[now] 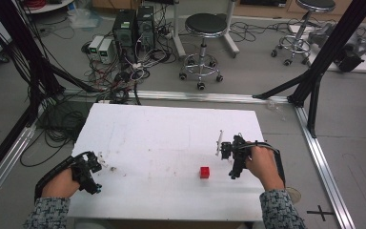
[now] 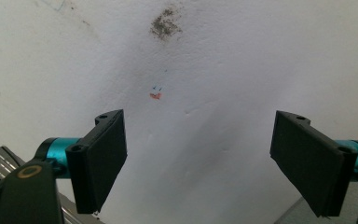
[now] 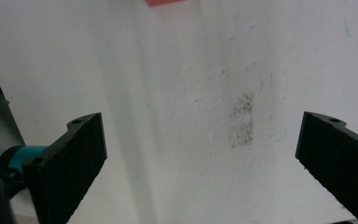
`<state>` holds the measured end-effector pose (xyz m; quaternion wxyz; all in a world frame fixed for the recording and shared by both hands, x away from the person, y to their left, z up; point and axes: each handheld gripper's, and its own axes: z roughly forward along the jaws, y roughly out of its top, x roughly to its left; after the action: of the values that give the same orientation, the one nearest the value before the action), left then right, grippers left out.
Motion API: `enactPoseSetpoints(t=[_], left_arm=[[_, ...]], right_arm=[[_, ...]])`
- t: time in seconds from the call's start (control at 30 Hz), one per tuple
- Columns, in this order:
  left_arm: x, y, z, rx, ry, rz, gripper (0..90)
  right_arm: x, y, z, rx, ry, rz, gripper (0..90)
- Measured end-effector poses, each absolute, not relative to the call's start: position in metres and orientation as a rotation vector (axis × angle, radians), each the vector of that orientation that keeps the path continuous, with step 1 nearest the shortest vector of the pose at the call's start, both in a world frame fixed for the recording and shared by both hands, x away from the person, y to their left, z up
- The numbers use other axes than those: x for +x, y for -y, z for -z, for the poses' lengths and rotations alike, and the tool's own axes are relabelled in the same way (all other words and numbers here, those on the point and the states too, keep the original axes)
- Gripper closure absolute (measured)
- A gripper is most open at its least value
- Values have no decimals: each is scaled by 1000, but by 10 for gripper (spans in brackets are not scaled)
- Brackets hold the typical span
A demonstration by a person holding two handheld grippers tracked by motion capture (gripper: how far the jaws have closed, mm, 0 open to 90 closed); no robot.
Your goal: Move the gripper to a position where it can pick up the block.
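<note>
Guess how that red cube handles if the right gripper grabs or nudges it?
The red cube looks small with flat faces, so it should slide rather than roll or tip. It is probably light for its size. Parallel sides should suit the right gripper's open fingers; I cannot tell how slippery it is.

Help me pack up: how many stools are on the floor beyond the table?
2. One black-seated stool stands behind the table's far edge near the middle; the other stool is at the top right, its seat partly cut off. More may sit outside the picture.
</note>
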<state>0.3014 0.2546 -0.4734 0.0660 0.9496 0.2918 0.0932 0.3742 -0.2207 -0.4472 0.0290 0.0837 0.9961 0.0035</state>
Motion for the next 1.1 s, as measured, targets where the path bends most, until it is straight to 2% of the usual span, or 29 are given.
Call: enactPoseSetpoints(t=[0.3, 1.1], left_arm=[[301, -255, 473, 2861, -877, -288, 189], [301, -257, 473, 2847, -890, -284, 189]], right_arm=[[377, 197, 460, 191, -3090, -7, 9], [380, 167, 480, 124, -3096, -47, 10]])
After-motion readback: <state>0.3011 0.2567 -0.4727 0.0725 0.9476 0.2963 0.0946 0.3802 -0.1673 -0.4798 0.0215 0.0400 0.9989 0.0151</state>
